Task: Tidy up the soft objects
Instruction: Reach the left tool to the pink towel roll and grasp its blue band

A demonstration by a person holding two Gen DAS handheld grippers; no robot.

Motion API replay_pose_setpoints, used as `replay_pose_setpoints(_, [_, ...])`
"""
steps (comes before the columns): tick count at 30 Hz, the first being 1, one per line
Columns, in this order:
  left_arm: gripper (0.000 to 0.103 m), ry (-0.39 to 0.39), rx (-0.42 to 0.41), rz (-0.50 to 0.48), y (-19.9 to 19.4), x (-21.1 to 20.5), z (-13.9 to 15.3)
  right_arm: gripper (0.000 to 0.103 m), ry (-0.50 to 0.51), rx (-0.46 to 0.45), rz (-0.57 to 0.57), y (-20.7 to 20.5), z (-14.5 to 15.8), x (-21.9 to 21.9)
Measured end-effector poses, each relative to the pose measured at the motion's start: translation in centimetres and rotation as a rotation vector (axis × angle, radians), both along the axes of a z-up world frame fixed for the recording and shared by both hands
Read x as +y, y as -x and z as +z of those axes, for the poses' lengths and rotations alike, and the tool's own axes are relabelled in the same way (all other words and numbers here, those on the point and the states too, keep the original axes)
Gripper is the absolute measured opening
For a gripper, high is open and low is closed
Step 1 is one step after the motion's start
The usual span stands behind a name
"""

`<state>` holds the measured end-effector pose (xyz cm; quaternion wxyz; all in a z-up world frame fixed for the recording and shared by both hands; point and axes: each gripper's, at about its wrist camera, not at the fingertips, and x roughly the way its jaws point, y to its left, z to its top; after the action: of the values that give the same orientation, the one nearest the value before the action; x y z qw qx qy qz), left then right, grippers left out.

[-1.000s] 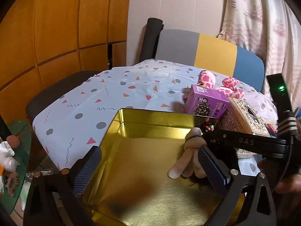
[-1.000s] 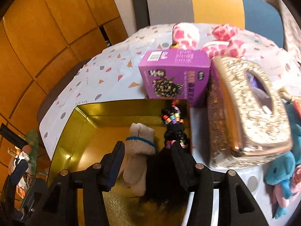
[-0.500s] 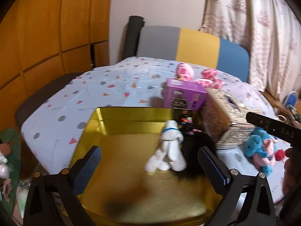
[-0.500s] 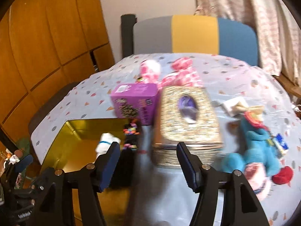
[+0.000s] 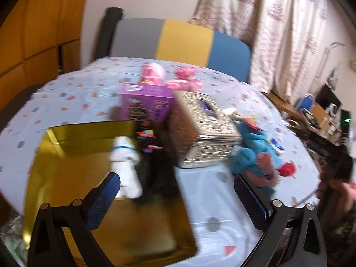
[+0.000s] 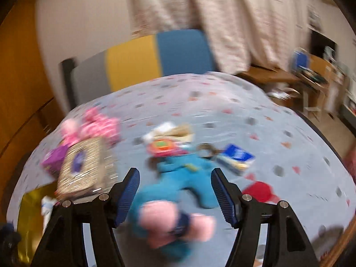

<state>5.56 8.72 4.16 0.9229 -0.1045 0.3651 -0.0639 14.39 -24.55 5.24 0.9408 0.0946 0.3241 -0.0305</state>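
Tablecloth (image 5: 66, 102): pale blue with small triangles and dots, fills the middle of both views.
Gold tin (image 5: 73, 138): lower left of left wrist view, open; holds white plush (image 5: 124, 160) and a dark beaded toy (image 5: 151, 146) along its right side.
Glitter box (image 5: 200, 129): centre of left view, just right of the tin, purple box (image 5: 144, 104) touching behind it.
Blue plush (image 6: 187, 175): centre of right wrist view, on the cloth, pink plush (image 6: 173, 224) lying over its lower part.
Right gripper (image 6: 175, 191): jaws spreading, blue plush seen between them, pads not pressing it.
Left gripper (image 5: 175, 198): lower centre of left view, jaws wide apart, pinching nothing.
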Motion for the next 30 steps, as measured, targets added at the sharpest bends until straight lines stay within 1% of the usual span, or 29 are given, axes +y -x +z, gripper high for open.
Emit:
replay_pose_setpoints(3, [0.103,0.019,0.019,-0.101,-1.0,-3.1,0.0,0.068,-0.012,-0.005,-0.112,0.0,-1.0,-3.3])
replay_pose_setpoints(5, [0.103,0.015,0.035,-0.143,-1.8,-5.2,-0.2,0.068,-0.038,-0.002,-0.182,0.4,-2.0,-5.3])
replay_pose_setpoints(6, [0.103,0.014,0.050,-0.166,-2.2,-6.2,-0.5,0.068,-0.063,0.011,-0.203,0.2,-2.3,-6.0])
replay_pose_setpoints(7, [0.103,0.014,0.059,-0.184,-2.5,-6.8,-0.6,0.068,-0.125,0.008,-0.222,0.2,-2.4,-7.0])
replay_pose_setpoints(9, [0.103,-0.011,0.101,-0.219,-3.4,-8.8,-1.3,0.068,-0.160,-0.006,-0.240,0.3,-2.5,-7.8])
replay_pose_setpoints(10, [0.103,-0.041,0.119,-0.241,-3.6,-9.9,-1.6,0.068,-0.173,-0.005,-0.242,0.3,-2.5,-8.1])
replay_pose_setpoints(11, [0.103,-0.096,0.123,-0.272,-3.8,-11.5,-1.8,0.068,-0.198,0.001,-0.235,0.2,-2.7,-8.3])
replay_pose_setpoints(13, [0.103,-0.167,0.109,-0.310,-3.6,-13.3,-2.1,0.068,-0.258,0.021,-0.220,0.2,-3.3,-8.8])
replay_pose_setpoints(16, [0.103,-0.238,0.073,-0.400,-3.7,-16.1,-2.2,0.068,-0.307,0.038,-0.223,0.4,-3.7,-9.2])
replay_pose_setpoints(18, [0.101,-0.314,0.025,-0.462,-4.0,-17.8,-2.1,0.068,-0.338,0.038,-0.236,0.7,-3.9,-9.6])
replay_pose_setpoints(19, [0.099,-0.364,0.000,-0.510,-4.3,-19.0,-2.1,0.068,-0.349,0.038,-0.243,0.7,-4.1,-9.9])
replay_pose_setpoints(21, [0.087,-0.418,-0.012,-0.586,-4.7,-20.2,-2.0,0.068,-0.386,0.035,-0.268,1.0,-4.3,-10.7])
replay_pose_setpoints(22, [0.086,-0.444,-0.016,-0.641,-5.1,-21.1,-2.0,0.068,-0.402,0.035,-0.280,1.1,-4.4,-11.0])
replay_pose_setpoints(24, [0.086,-0.490,-0.028,-0.715,-5.8,-22.3,-2.1,0.068,-0.444,0.035,-0.302,1.3,-4.7,-11.9])
replay_pose_setpoints(25, [0.086,-0.522,-0.035,-0.772,-6.0,-23.1,-2.2,0.068,-0.466,0.038,-0.314,1.5,-4.9,-12.3])
replay_pose_setpoints(27, [0.086,-0.597,-0.077,-0.852,-5.8,-24.8,-2.4,0.068,-0.488,0.043,-0.326,1.6,-5.2,-12.7])
replay_pose_setpoints(28, [0.086,-0.642,-0.089,-0.909,-5.8,-25.9,-2.7,0.068,-0.501,0.049,-0.331,1.6,-5.4,-12.9])
replay_pose_setpoints(30, [0.085,-0.707,-0.101,-0.973,-6.1,-27.3,-3.4,0.068,-0.525,0.056,-0.337,1.6,-5.6,-13.2])
